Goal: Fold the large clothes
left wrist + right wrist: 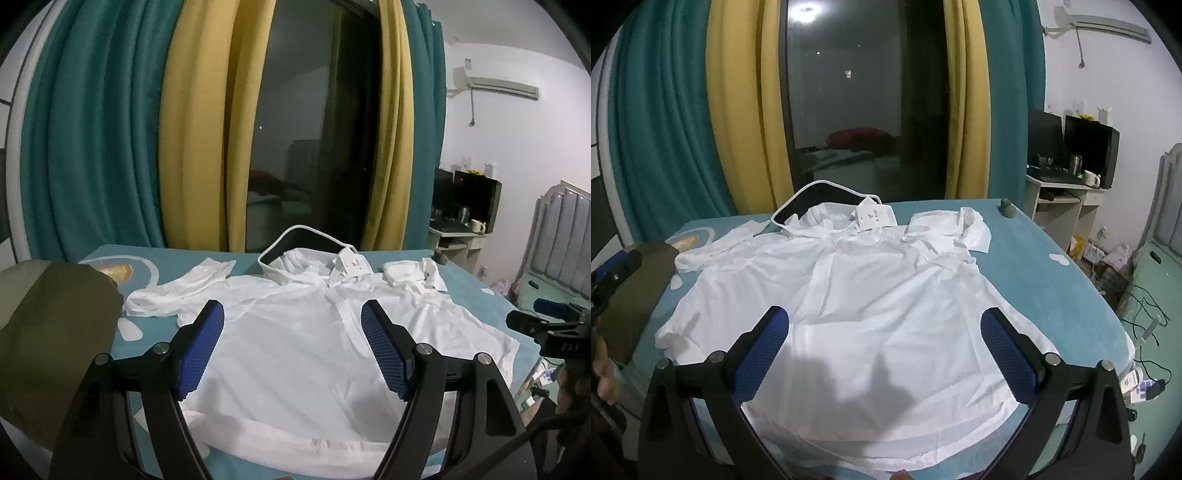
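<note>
Two grippers are held level above a white shirt (295,332) spread flat on the teal bed (1052,288); the left gripper (293,347) and right gripper (884,354) are both kept released, jaws wide apart, nothing grasped; an olive garment (48,339) is seen at the shirt's left.

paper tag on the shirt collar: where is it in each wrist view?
Left wrist: paper tag sits upper centre, right of the white hanger.
Right wrist: tag sits centre, above the middle, again right of the hanger.
Shared landmark: the yellow curtain behind.
</note>
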Available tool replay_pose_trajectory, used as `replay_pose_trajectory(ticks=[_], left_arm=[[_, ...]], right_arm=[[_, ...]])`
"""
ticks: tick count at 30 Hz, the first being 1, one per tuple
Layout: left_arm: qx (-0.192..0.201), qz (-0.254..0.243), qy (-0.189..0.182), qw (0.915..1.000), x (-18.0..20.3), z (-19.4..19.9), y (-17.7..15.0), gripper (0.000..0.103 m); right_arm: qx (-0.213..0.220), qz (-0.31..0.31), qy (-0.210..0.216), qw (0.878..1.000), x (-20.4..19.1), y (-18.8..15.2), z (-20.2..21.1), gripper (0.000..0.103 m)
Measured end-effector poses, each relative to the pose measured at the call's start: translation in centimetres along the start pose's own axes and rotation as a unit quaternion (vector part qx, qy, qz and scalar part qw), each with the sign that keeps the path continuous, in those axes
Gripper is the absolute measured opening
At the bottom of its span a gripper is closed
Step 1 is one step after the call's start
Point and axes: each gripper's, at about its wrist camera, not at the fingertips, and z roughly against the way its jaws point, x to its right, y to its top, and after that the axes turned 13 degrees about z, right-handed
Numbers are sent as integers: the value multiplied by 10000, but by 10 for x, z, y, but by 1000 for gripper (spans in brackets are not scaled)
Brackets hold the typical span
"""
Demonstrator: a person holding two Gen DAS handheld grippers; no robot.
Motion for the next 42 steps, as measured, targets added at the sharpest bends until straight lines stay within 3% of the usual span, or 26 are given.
replay_pose_trajectory(ticks=[14,42], left_arm=[[-65,18,-22,10000,7,11,-12,80],[-91,33,-88,9999,12,23,-6,80]], right_arm=[[-8,-60,-41,10000,4,-12,8,103],[-2,-70,-48,10000,4,-14,12,103]])
